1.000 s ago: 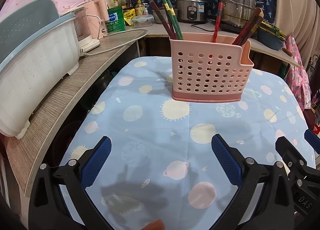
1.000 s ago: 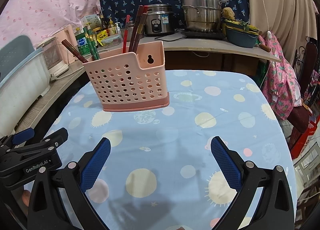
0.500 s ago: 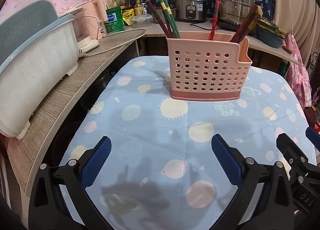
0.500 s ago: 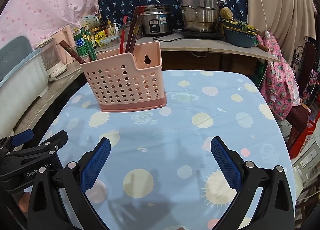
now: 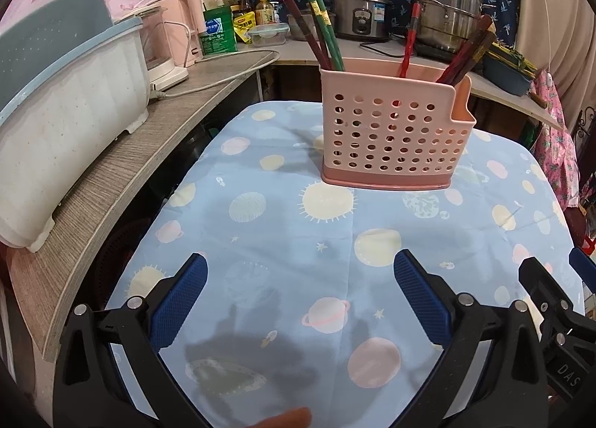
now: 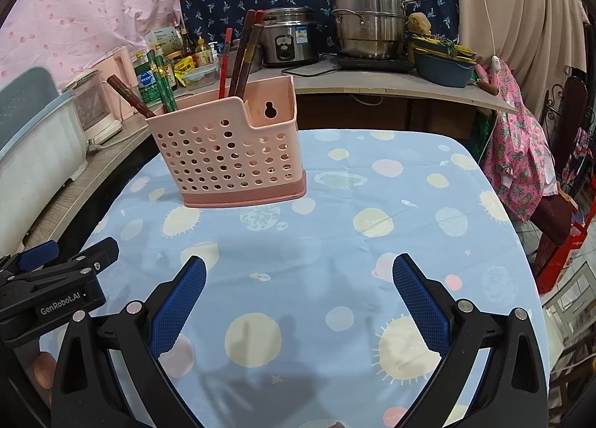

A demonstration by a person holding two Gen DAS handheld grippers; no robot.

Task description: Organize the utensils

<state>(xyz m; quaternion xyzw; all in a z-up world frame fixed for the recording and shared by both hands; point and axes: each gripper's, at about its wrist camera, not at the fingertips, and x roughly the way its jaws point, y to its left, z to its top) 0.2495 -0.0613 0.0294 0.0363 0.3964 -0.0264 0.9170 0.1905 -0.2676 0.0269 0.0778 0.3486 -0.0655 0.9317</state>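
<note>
A pink perforated utensil holder (image 5: 395,133) stands upright on the blue planet-print tablecloth (image 5: 290,241), toward the far side; it also shows in the right wrist view (image 6: 227,163). Green chopsticks (image 5: 324,29), dark brown chopsticks (image 5: 467,50) and a red utensil (image 5: 408,40) stand in it. My left gripper (image 5: 300,297) is open and empty, low over the near cloth. My right gripper (image 6: 298,297) is open and empty, beside the left one (image 6: 52,294).
A white and blue tub (image 5: 63,119) sits on the wooden shelf (image 5: 123,174) at left. A rice cooker (image 6: 288,37), steel pots (image 6: 367,18), bottles and a blue basin (image 6: 441,63) fill the back counter. Pink clothing (image 6: 517,152) hangs at right.
Both grippers have drawn back slightly from the holder and stayed open. The holder and utensils have not moved.
</note>
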